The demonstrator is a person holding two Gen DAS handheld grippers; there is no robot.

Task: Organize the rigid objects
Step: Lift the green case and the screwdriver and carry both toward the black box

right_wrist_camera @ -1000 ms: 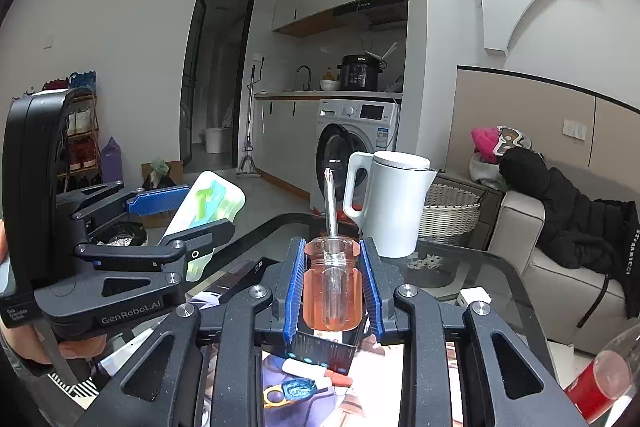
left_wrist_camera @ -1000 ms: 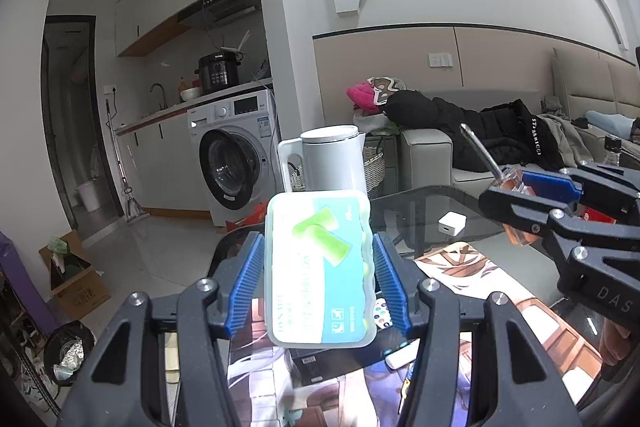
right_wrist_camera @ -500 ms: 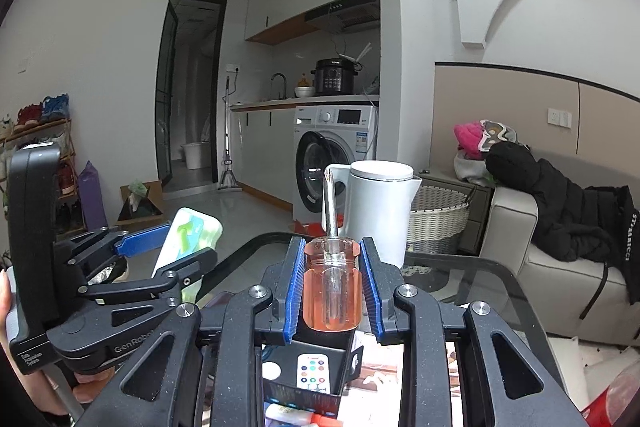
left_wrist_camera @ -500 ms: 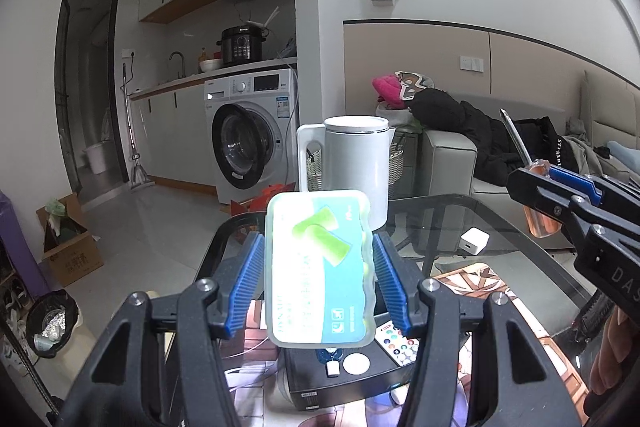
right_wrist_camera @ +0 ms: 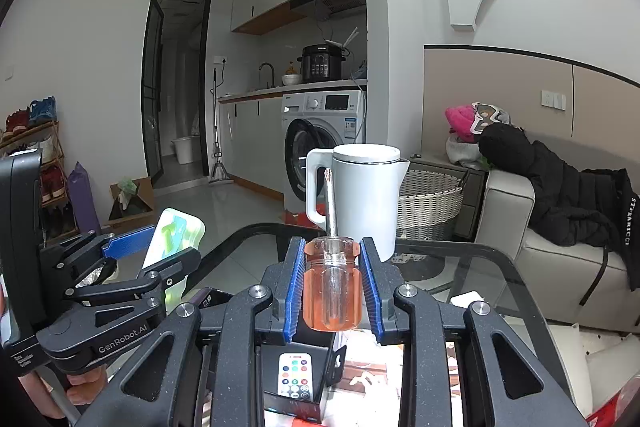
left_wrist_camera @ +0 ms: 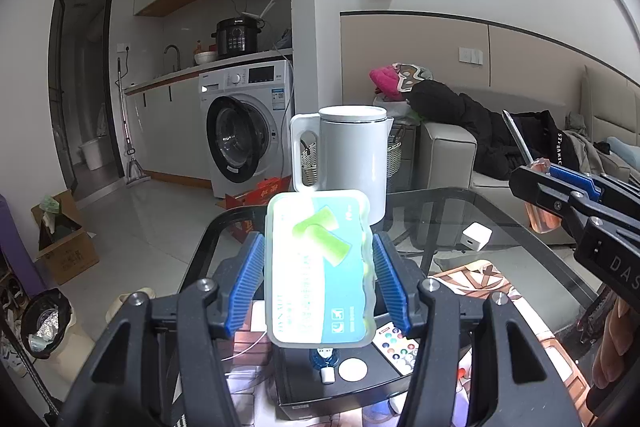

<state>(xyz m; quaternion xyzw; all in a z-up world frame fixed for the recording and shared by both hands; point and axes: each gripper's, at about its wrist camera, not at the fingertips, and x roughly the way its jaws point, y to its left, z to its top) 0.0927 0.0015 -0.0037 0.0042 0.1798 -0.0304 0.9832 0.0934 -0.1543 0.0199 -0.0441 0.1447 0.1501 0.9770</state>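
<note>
My left gripper [left_wrist_camera: 320, 267] is shut on a flat green-and-white plastic case [left_wrist_camera: 320, 267], held upright above a black tray [left_wrist_camera: 320, 387]. The tray holds a small white remote [left_wrist_camera: 398, 345], a white disc and a blue item. My right gripper [right_wrist_camera: 332, 287] is shut on the orange handle of a screwdriver [right_wrist_camera: 332, 291], whose metal shaft points up and forward. The same remote [right_wrist_camera: 294, 375] lies in the black tray [right_wrist_camera: 304, 407] just under it. In the right wrist view the left gripper [right_wrist_camera: 160, 259] with the case [right_wrist_camera: 174, 239] shows at the left.
A white kettle [left_wrist_camera: 344, 159] stands at the far edge of the glass table [left_wrist_camera: 460, 211], with a white charger cube [left_wrist_camera: 476, 237] to its right. A patterned mat [left_wrist_camera: 480, 283] covers part of the table. A sofa with dark clothes is at the right, a washing machine behind.
Both grippers have moved forward over the table with the case and screwdriver still in them. The kettle looks nearer and the black tray with the remote has come into view under them.
</note>
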